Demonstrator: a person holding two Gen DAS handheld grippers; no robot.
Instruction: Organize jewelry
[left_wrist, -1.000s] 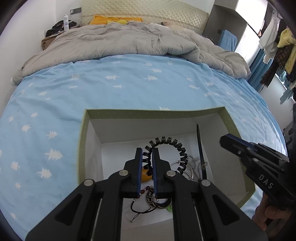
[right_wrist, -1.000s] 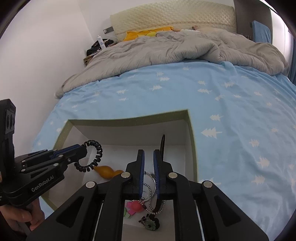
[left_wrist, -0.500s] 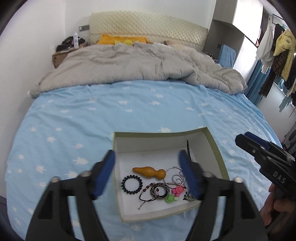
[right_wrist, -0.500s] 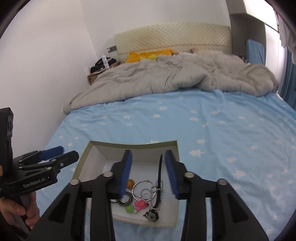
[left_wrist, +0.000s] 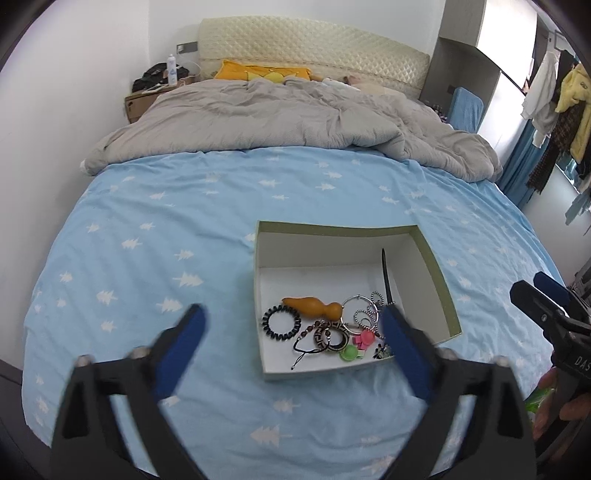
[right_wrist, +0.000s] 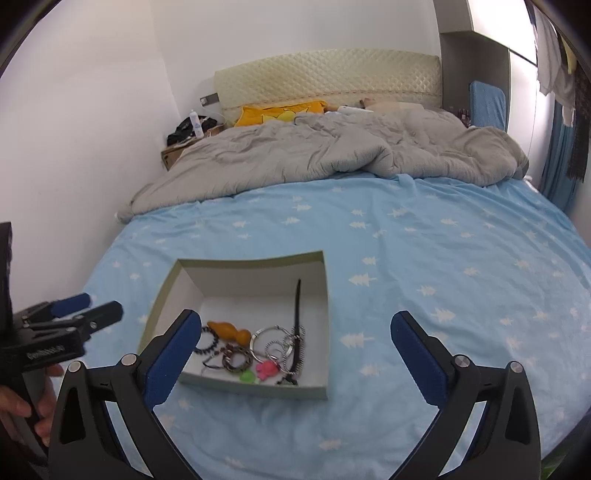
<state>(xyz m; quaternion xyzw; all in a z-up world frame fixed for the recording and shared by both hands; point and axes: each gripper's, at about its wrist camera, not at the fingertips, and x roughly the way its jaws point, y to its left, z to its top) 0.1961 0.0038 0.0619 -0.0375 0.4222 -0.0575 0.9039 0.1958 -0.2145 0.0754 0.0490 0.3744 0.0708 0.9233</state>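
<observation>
A shallow cardboard box (left_wrist: 436, 273) with an olive-green rim and white inner walls sits on the bed, and the jewelry lies heaped in its near half: a black coiled hair tie (left_wrist: 281, 323), a smooth orange gourd-shaped charm (left_wrist: 312, 306), a round brown-and-cream patterned pendant (left_wrist: 331, 338) on a dark beaded cord, thin silver rings (left_wrist: 360, 308), small pink and green plastic pieces (left_wrist: 356, 345), and a slim black strap (left_wrist: 386, 275) leaning up the right wall. The left gripper (left_wrist: 291, 345) and the right gripper (right_wrist: 295, 354) both stand with their blue-padded black jaws opening wide, nothing between them, above the sheet near the box's front edge. A second ago both sets of jaws were pressed together low inside the box, the left on the hair tie and the right among the silver rings; now those pieces lie loose on the box floor and the box looks smaller and farther off. The sheet (left_wrist: 166, 229) is soft light-blue cloth printed with white trees; beyond it lie a rumpled grey quilt (left_wrist: 295, 122), a yellow pillow (left_wrist: 258, 72) and a quilted cream headboard (left_wrist: 314, 44). Clothes (left_wrist: 557, 99) hang at the right by white walls.
</observation>
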